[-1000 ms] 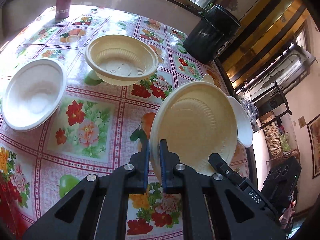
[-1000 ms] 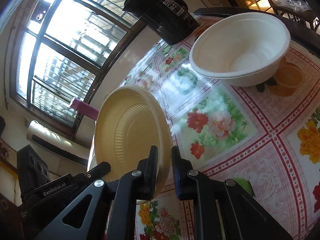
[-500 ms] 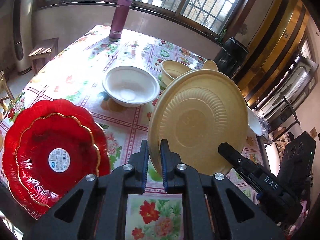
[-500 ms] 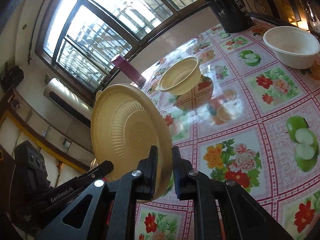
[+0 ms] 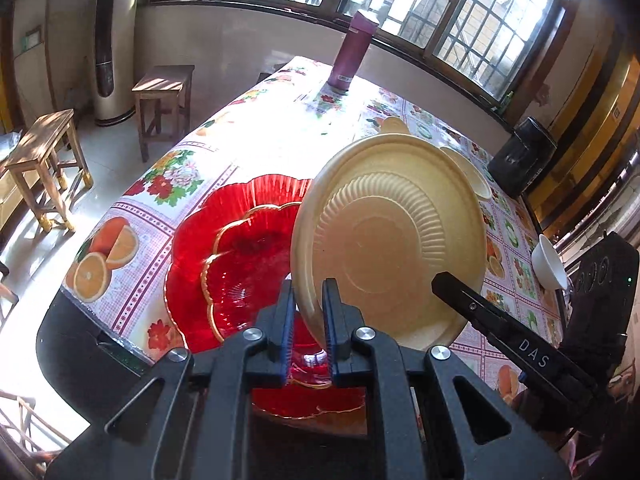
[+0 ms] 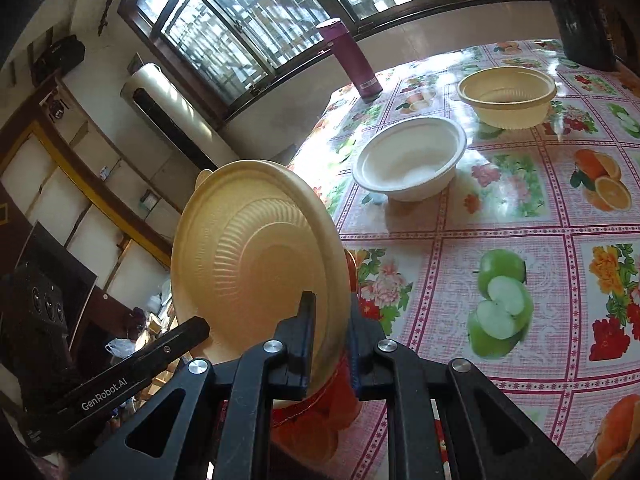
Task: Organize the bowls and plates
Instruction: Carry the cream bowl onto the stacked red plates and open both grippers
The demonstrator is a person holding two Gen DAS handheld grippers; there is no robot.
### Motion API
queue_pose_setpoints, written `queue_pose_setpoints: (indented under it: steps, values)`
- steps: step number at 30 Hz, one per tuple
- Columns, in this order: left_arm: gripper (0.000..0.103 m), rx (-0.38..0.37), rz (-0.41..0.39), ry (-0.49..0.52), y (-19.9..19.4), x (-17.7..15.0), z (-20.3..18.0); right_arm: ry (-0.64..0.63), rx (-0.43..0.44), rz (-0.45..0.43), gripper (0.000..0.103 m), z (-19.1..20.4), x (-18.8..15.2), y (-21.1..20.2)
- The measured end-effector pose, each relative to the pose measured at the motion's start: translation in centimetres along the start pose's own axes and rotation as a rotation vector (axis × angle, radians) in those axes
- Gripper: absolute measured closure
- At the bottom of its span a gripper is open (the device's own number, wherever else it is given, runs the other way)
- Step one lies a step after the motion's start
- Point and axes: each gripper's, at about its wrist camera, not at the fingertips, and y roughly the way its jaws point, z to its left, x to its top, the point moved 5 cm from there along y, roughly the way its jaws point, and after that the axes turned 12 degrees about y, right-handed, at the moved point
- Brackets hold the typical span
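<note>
Both grippers hold one cream plate (image 5: 388,240) by opposite rims, tilted on edge in the air. My left gripper (image 5: 307,304) is shut on its near rim; my right gripper (image 6: 329,316) is shut on the other rim, with the plate (image 6: 256,264) to its left. Below it lie stacked red glass plates (image 5: 232,252) with gold trim, near the table's corner. A white bowl (image 6: 410,158) and a cream bowl (image 6: 508,96) stand on the flowered tablecloth (image 6: 520,220) further off. Another white bowl (image 5: 550,258) sits at the far table edge.
A maroon flask (image 5: 352,52) stands near the window side of the table. A black bin (image 5: 522,156) stands past the far corner. Wooden stools (image 5: 44,152) stand on the floor to the left. The table edge (image 5: 100,320) is close below my left gripper.
Both grippers have carried the cream plate back across the table, away from the bowls. It now hangs over the red plates near the table's corner. Both grips stayed shut.
</note>
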Motion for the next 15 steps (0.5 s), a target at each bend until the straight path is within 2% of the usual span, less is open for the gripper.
queue_pose_setpoints:
  steps: [4,12,15]
  values:
    - [0.091,0.006,0.028,-0.024,0.6,-1.0,1.7,-0.057,-0.040,0.019,0.089,1.1,-1.6,1.9]
    - [0.090,-0.004,0.058,-0.039,1.2,-1.8,2.7,-0.175,-0.122,-0.016,0.086,2.2,-3.0,2.8]
    - [0.089,0.032,0.051,-0.043,0.9,-2.2,3.1,-0.210,-0.146,-0.031,0.084,2.5,-3.5,2.7]
